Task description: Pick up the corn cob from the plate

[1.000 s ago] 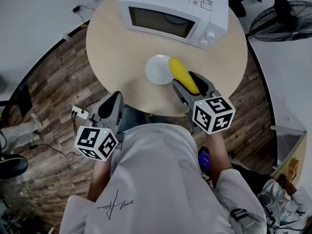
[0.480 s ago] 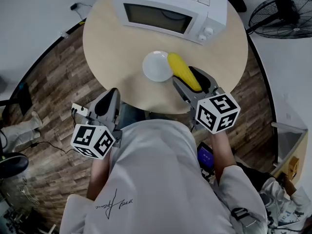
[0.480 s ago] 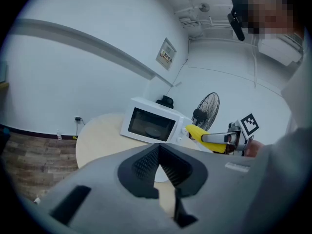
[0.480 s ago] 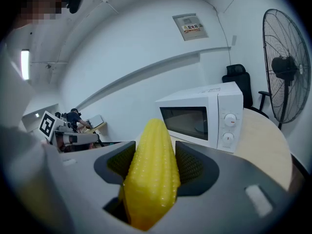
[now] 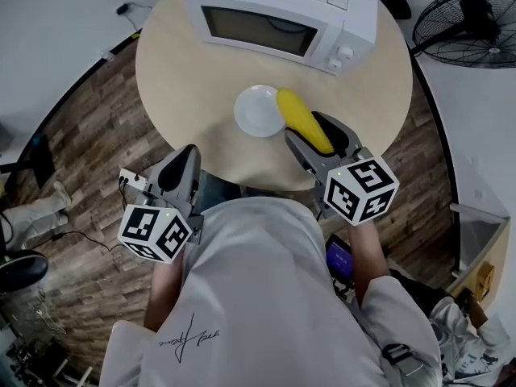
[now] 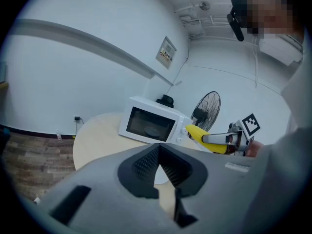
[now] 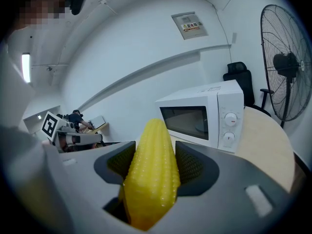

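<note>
right gripper view | corn cob [image 7: 151, 174] clamped between fingers [image 7: 193, 167] | seemingly off plate [image 5: 255, 114]

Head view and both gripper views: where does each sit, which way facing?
Head view: on the person's head, steeply down onto round beige table; torso, left gripper, right gripper show.
Left gripper view: on left gripper, facing white microwave; own shut jaws show.
Right gripper view: on right gripper, facing microwave; jaws clamp yellow corn cob.
Shared: both gripper views see microwave.

Right gripper [image 5: 314, 135] reaches far over the table, jaws clamped on the corn cob [image 5: 297, 113]; left gripper [image 5: 185, 161] sits nearer, jaws together, empty.
</note>
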A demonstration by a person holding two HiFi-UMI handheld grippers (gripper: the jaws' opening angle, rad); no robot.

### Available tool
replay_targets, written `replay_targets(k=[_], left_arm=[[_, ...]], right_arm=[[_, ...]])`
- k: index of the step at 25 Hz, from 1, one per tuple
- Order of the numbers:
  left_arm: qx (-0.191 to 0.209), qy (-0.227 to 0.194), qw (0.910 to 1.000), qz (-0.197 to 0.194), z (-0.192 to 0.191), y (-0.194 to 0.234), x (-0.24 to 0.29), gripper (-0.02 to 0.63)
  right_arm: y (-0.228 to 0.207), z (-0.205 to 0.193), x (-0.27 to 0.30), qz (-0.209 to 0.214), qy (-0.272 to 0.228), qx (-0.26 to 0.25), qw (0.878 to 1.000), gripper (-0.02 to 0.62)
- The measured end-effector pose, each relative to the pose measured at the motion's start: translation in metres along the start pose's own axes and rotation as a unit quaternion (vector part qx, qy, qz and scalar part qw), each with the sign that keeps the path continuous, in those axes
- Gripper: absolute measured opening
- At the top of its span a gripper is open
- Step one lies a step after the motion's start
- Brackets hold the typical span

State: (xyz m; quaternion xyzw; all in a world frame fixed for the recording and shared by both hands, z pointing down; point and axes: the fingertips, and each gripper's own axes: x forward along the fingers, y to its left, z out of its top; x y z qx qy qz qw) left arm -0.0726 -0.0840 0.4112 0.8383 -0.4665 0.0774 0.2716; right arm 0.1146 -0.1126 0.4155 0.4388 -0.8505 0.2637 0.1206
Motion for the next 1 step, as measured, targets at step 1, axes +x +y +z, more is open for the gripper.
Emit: replay_targets(k=[1], left_arm=[[-0.001,0.000,1.0000,-0.001,-0.0001,-0.0011,0.0012,-0.009]], right_arm=[[-0.0007,-0.0009,-0.0003,0.000,0.000,0.002,1.000,0.268]])
